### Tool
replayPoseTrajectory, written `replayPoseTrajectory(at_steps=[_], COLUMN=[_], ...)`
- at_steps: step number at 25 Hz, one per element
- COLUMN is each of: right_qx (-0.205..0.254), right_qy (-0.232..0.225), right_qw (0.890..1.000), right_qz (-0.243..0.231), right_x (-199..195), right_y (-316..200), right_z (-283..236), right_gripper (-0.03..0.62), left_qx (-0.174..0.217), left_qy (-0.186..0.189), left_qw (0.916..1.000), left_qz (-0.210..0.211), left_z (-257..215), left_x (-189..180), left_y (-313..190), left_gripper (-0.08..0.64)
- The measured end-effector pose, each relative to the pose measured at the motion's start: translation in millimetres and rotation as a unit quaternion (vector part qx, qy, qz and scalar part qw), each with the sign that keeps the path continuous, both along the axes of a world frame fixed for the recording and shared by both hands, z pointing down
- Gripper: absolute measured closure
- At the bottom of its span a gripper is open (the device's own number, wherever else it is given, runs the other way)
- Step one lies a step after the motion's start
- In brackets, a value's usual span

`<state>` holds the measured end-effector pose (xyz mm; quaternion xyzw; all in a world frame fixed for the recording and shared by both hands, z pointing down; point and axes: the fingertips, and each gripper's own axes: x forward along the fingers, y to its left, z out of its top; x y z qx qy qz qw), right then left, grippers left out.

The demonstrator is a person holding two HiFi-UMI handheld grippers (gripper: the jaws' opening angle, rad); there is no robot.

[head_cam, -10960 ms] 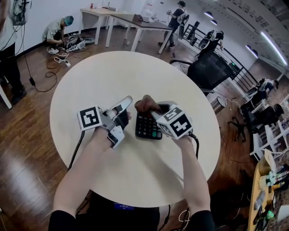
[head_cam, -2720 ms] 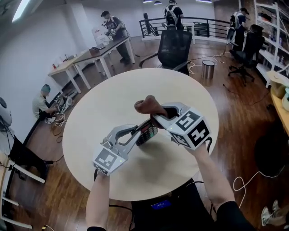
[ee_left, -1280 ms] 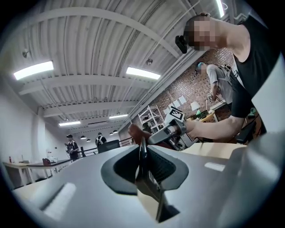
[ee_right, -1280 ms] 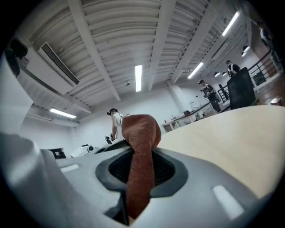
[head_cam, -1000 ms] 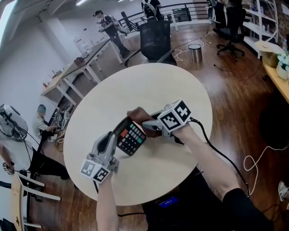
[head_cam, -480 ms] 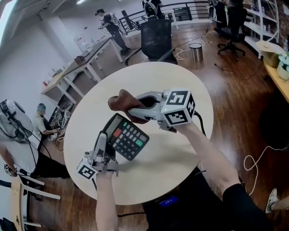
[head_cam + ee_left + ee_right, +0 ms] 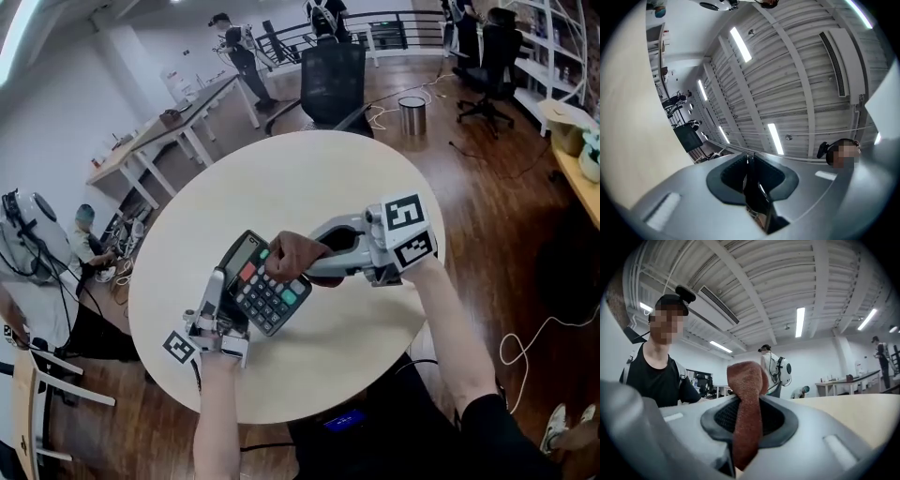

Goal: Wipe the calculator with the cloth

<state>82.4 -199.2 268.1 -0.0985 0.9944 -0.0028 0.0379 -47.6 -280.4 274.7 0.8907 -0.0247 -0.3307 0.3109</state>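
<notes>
In the head view the black calculator (image 7: 262, 286) is lifted off the round table, tilted with its keys facing up. My left gripper (image 7: 222, 286) is shut on its left edge. In the left gripper view the calculator (image 7: 758, 206) shows edge-on, pinched between the jaws of the left gripper (image 7: 752, 187). The brown cloth (image 7: 292, 256) lies bunched against the calculator's keys near the display, and my right gripper (image 7: 314, 262) is shut on it from the right. Through the right gripper view the cloth (image 7: 747, 404) sticks up out of the right gripper (image 7: 745, 427).
The round beige table (image 7: 319, 178) carries nothing else. A black office chair (image 7: 333, 84) stands behind it, with long desks (image 7: 187, 112) at the back left. People stand and crouch in the background. The table's near edge is close to my body.
Half a second ago the right gripper held the cloth in the air above the calculator; now it has come down onto the keys. The left gripper has rolled and kept its place.
</notes>
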Motion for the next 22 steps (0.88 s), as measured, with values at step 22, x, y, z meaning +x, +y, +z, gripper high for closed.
replayPoseTrajectory(at_steps=[22], right_qx=[-0.054], right_qy=[-0.088], right_qw=[0.994], right_qz=[0.028], right_x=[4], right_y=[-2], right_z=[-1], right_gripper=[0.508], left_qx=[-0.091], left_qy=[0.032], left_qw=[0.9948], left_qz=[-0.033], left_z=[17], left_x=[-3], left_y=[-20], left_gripper=[0.508])
